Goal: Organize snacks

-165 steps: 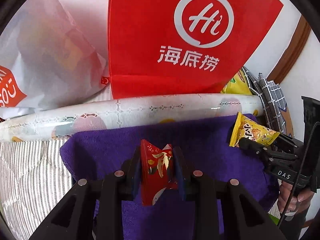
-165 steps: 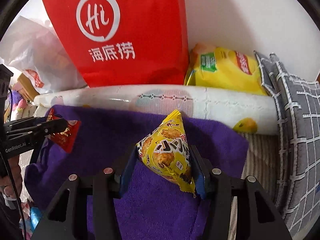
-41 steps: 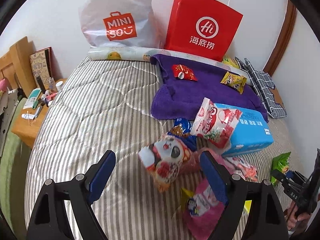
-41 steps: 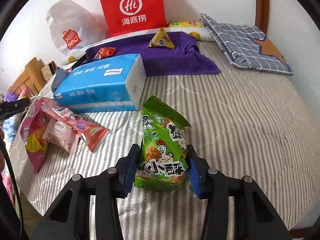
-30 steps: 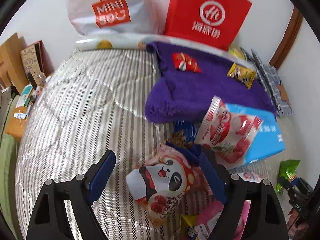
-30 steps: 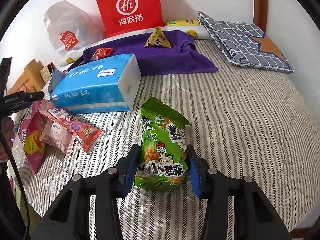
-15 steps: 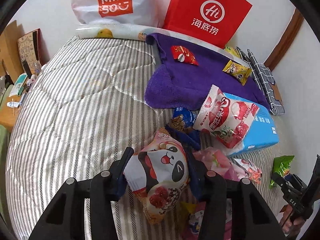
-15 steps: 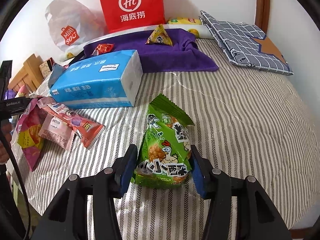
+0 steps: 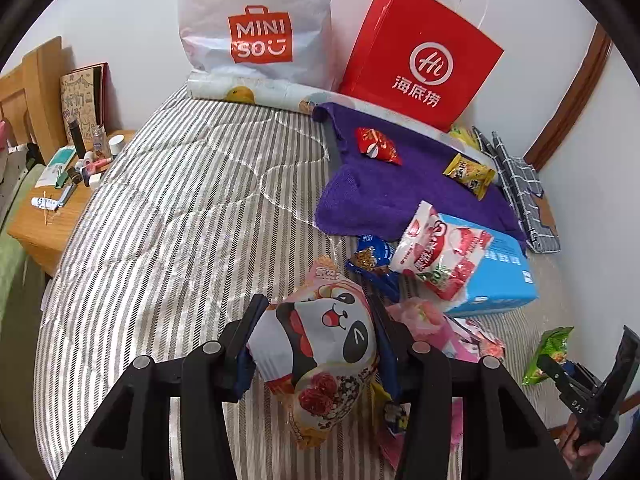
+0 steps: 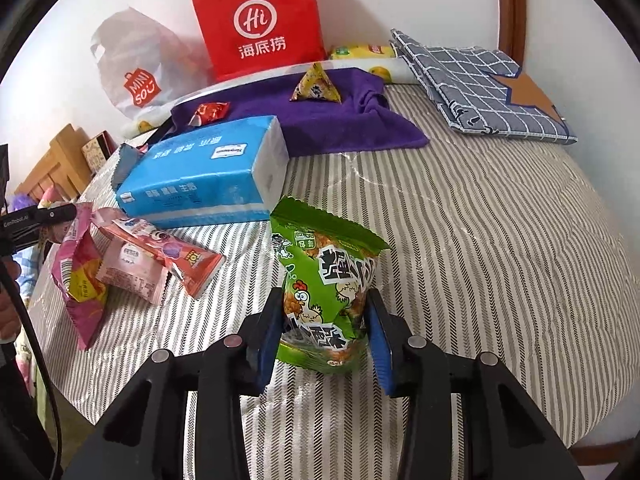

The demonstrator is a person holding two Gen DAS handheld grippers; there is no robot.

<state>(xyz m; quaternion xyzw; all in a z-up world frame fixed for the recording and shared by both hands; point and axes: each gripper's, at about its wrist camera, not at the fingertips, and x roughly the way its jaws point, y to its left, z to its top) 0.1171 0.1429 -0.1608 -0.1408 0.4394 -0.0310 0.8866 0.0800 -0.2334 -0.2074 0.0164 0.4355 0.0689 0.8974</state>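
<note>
Here the left gripper [image 9: 316,344] gripped the panda snack bag [image 9: 320,344] from both sides, its lower end hanging over the striped bedcover [image 9: 172,216] and hiding the packets beneath. The right gripper [image 10: 326,330] had just been closing on the green chicken snack bag [image 10: 326,280], its pads pressed against the bag's sides. Beyond them, the blue tissue pack [image 10: 208,172] lay beside three pink packets [image 10: 132,256], one partly cut off by the left gripper's tip. Two snacks sat on the purple towel [image 9: 400,188]: a red one [image 9: 376,146] and a yellow one [image 9: 468,174]. Two shopping bags stood against the wall.
</note>
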